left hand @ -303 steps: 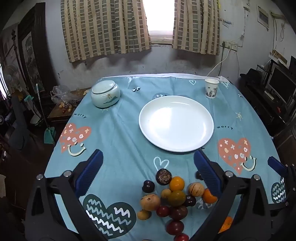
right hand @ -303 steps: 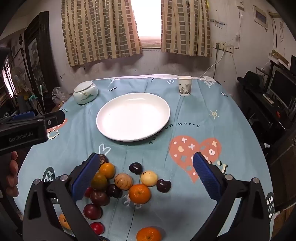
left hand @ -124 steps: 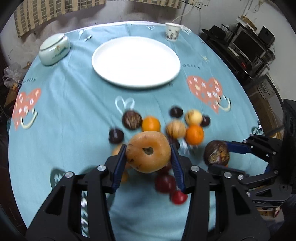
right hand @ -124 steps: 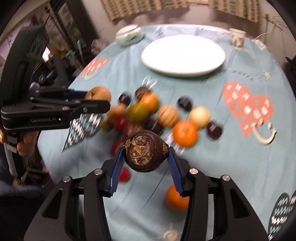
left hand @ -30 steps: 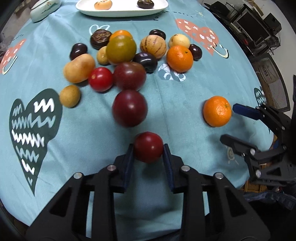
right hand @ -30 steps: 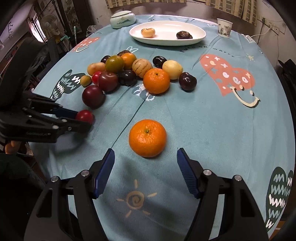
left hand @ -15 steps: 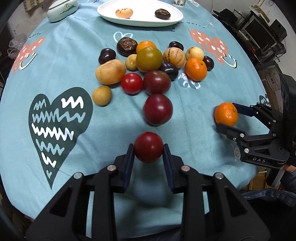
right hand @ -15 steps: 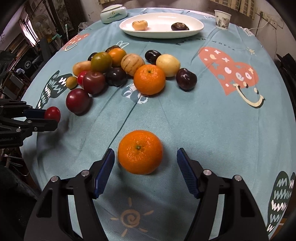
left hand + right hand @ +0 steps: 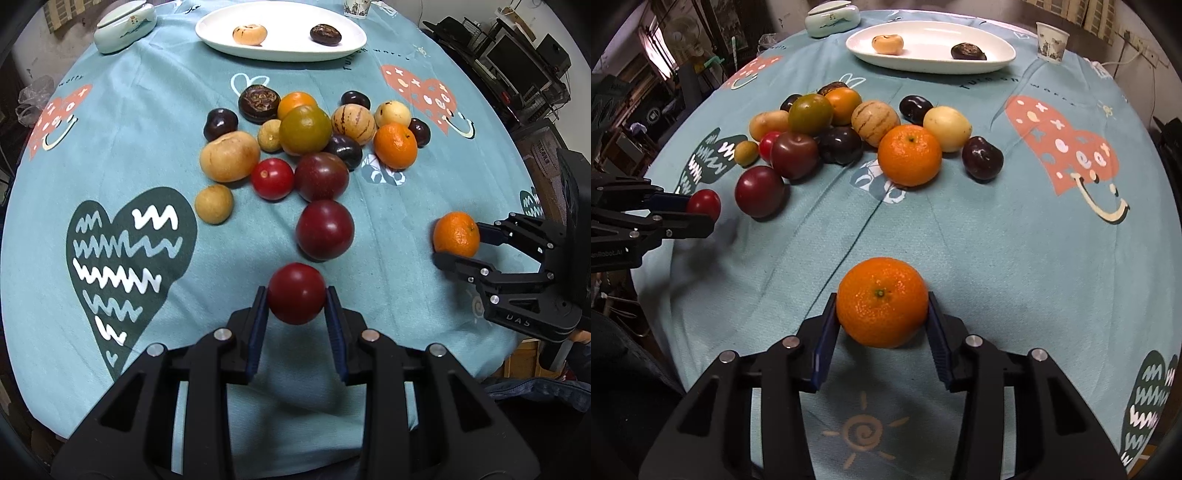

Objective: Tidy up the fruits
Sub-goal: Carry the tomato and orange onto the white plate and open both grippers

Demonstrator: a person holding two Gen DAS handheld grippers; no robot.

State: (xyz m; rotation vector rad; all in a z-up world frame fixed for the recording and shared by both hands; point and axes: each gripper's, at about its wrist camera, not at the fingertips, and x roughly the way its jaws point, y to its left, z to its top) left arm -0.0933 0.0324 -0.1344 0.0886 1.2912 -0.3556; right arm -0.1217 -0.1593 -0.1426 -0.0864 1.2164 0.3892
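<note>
My left gripper [image 9: 296, 295] is shut on a small red tomato [image 9: 295, 284], held a little above the blue tablecloth at the near edge. My right gripper [image 9: 882, 301] has its jaws closing on an orange mandarin [image 9: 882, 314]; both pads touch its sides, and it rests on the cloth. A pile of mixed fruits [image 9: 306, 129] lies mid-table, with a dark red plum [image 9: 324, 229] nearest the tomato. The white plate [image 9: 280, 55] at the far side holds a tan fruit [image 9: 249, 34] and a dark brown fruit [image 9: 325, 34].
A lidded pale ceramic jar [image 9: 123, 24] stands left of the plate, a paper cup [image 9: 1051, 42] to its right. A second mandarin [image 9: 909, 155] sits at the pile's right side. The round table's edge runs close under both grippers; dark furniture stands beyond on the right.
The right jaws, wide apart around the mandarin before, have closed onto its sides. The left gripper has risen slightly with the tomato, so more of the table shows.
</note>
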